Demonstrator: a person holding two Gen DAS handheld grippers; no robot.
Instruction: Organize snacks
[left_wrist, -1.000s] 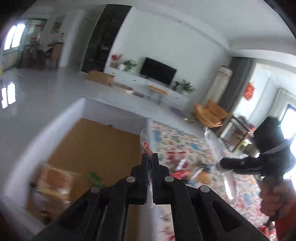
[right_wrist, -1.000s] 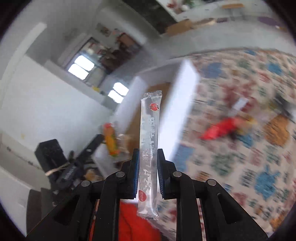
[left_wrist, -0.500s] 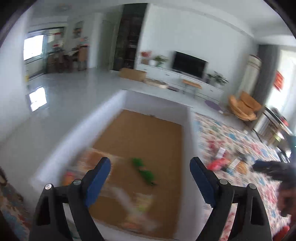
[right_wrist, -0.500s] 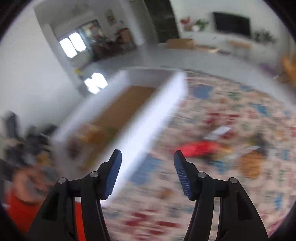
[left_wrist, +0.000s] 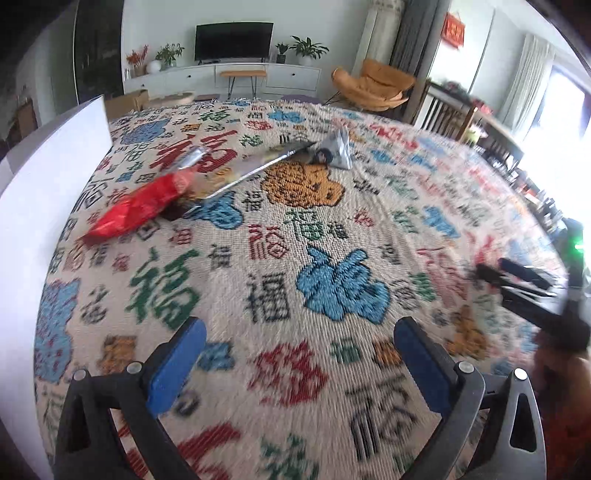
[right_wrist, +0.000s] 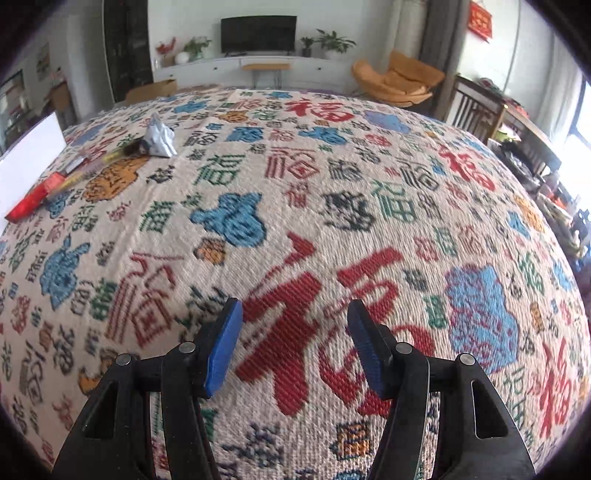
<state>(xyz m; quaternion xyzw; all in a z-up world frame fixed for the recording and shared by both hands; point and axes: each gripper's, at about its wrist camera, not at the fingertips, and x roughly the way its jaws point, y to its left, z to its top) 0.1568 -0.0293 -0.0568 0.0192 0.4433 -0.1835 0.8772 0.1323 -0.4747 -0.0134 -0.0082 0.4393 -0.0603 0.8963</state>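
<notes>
Both grippers are now hanging over the rug with nothing in them, whereas a second earlier each was pinching a clear stick-shaped snack packet over the white box; the fingers of both have just been opening, and nothing is lying between them. On the left gripper (left_wrist: 301, 363) the fingers are standing spread very wide, their blue ribbed pads (left_wrist: 177, 365) facing each other across bare rug. On the right gripper (right_wrist: 295, 345) the fingers are spread less far, blue pads likewise apart and empty.

Below them a woven rug (left_wrist: 332, 229) is showing a coarse looped texture, cream ground with blocky red, green, black, blue and orange characters. Remaining snacks are lying on the rug, well ahead of the left gripper and far to the left of the right one. A red packet (left_wrist: 142, 205) is looking glossy and crinkled, long and puffy, lying slantwise just beside the white box wall (left_wrist: 44, 184), which is smooth and matte. A thin silvery stick packet (left_wrist: 251, 173) is running diagonally from the red packet's upper end toward a crumpled grey foil pouch (left_wrist: 338, 149), pyramid-like, with a dark printed patch. Another shiny strip (left_wrist: 188, 158) is lying above the red packet, too blurred to tell more. In the right wrist view the same pouch (right_wrist: 159, 138) and red packet (right_wrist: 35, 197) are appearing at the far left.

At the right edge of the left view the other black gripper is showing blurred, held by a hand (left_wrist: 561, 373).
</notes>
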